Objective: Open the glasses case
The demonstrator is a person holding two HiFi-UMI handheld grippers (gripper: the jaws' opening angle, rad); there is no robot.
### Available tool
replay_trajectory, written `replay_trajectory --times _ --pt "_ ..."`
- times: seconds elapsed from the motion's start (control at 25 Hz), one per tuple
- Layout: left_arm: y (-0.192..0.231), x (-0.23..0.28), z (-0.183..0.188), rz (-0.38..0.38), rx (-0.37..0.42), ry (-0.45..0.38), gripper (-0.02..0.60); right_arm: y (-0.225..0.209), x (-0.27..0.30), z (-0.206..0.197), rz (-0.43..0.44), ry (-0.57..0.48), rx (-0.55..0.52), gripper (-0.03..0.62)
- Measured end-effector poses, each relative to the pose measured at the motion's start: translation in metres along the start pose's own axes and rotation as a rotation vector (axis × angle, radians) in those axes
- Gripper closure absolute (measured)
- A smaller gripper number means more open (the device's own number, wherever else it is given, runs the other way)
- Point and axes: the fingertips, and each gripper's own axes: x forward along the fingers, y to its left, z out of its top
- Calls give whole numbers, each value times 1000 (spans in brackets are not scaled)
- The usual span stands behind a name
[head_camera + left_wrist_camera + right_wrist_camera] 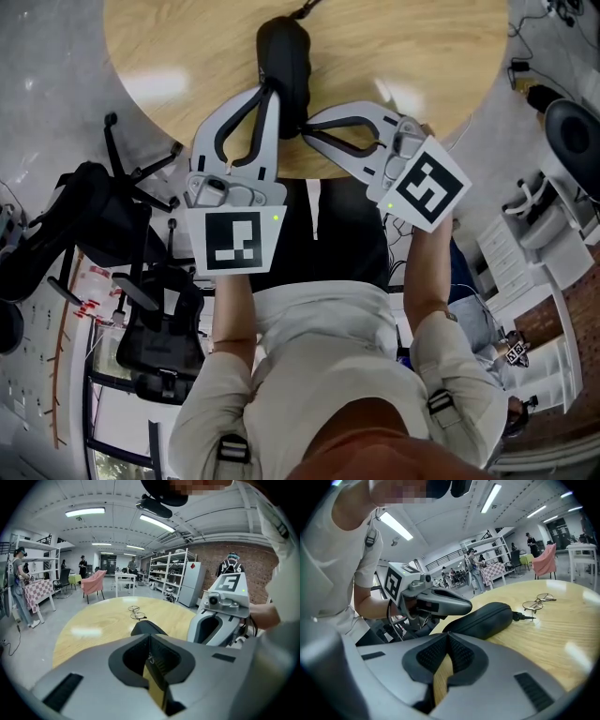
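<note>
A black zipped glasses case (284, 58) lies closed on the round wooden table (169, 56), near the table's front edge. My left gripper (271, 87) is shut, its tips against the case's left side, and I see nothing between them. In the left gripper view the case (148, 627) sits just beyond the closed tips (149, 636). My right gripper (307, 128) is also shut, at the case's near end. The right gripper view has the case (483, 619) lying just past the tips (447, 635). Round wire glasses (539, 602) lie beyond the case's far end.
Black office chairs (66, 225) stand on the floor left of the table. The person's torso fills the lower head view. Shelving (171, 569), a fridge (190, 583), other tables and several people are far off across the room.
</note>
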Motion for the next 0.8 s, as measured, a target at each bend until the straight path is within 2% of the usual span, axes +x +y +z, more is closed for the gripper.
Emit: replay_trajectory --times 0.24,0.28,0.36,0.52,0.8 --pt "6 -26 -7 1 18 -8 550 -1 5 21 -46 -30 25 572" --pt "7 -32 -10 -4 14 -9 525 -3 7 26 -56 -43 31 572" --pt "10 -42 -15 -12 -2 -6 430 -6 12 40 -75 -81 55 572" --pt "9 -55 -19 -18 -18 -24 360 -11 17 63 -98 -140 96 572" --pt "14 -42 -29 -18 7 -36 253 -6 32 78 -65 -111 91 572"
